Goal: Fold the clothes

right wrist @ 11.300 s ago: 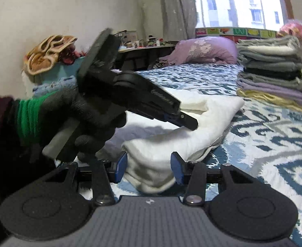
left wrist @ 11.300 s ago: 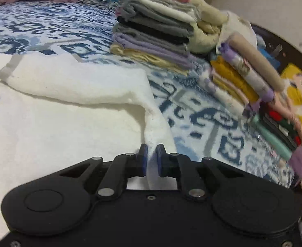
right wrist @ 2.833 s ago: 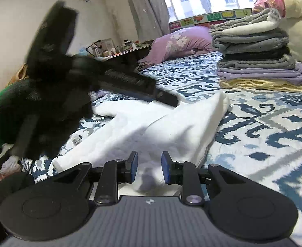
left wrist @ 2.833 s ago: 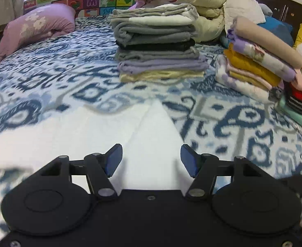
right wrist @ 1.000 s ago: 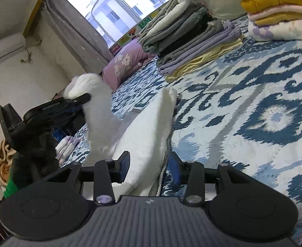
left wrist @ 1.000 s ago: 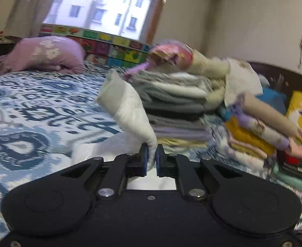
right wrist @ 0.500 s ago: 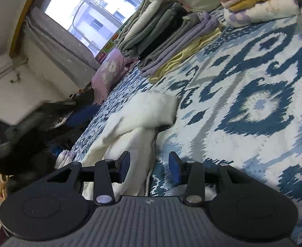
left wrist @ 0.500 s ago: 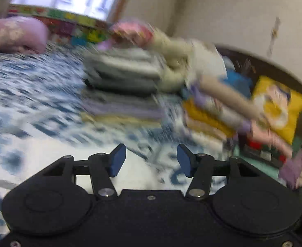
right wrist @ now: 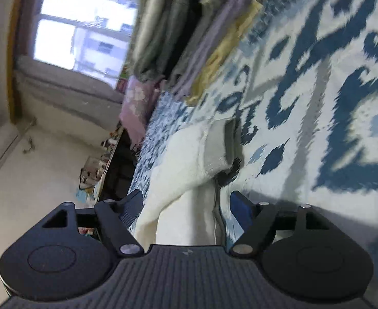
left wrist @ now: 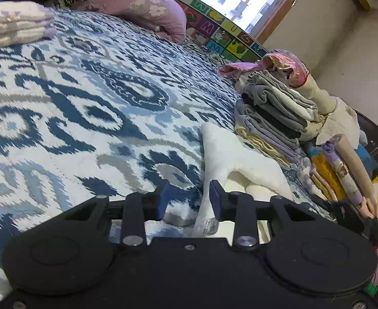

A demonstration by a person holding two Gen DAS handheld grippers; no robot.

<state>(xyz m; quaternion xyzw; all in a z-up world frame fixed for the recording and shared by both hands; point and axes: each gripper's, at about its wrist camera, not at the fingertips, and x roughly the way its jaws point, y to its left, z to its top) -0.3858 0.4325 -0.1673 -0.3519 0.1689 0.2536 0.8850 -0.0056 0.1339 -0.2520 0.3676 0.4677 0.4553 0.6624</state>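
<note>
A white fleecy garment [left wrist: 236,159] lies folded on the blue patterned bedspread [left wrist: 86,108]. My left gripper [left wrist: 188,200] is open at its near left edge, with a care label [left wrist: 206,226] showing between the fingers. In the right wrist view the same white garment [right wrist: 186,170] stretches away, its grey cuff [right wrist: 225,141] folded over at the far end. My right gripper [right wrist: 186,211] is open wide, and the near end of the garment lies between its fingers. That view is tilted and blurred.
A stack of folded grey, black, lilac and yellow clothes [left wrist: 273,113] stands just beyond the garment. Rolled and folded colourful clothes [left wrist: 343,170] pile up at the right. A purple pillow [left wrist: 142,13] and a folded white cloth [left wrist: 14,23] lie at the far left.
The left gripper let go of the lifted white corner, which now lies folded over on the garment. Both cameras have swung since; the right gripper has opened wider.
</note>
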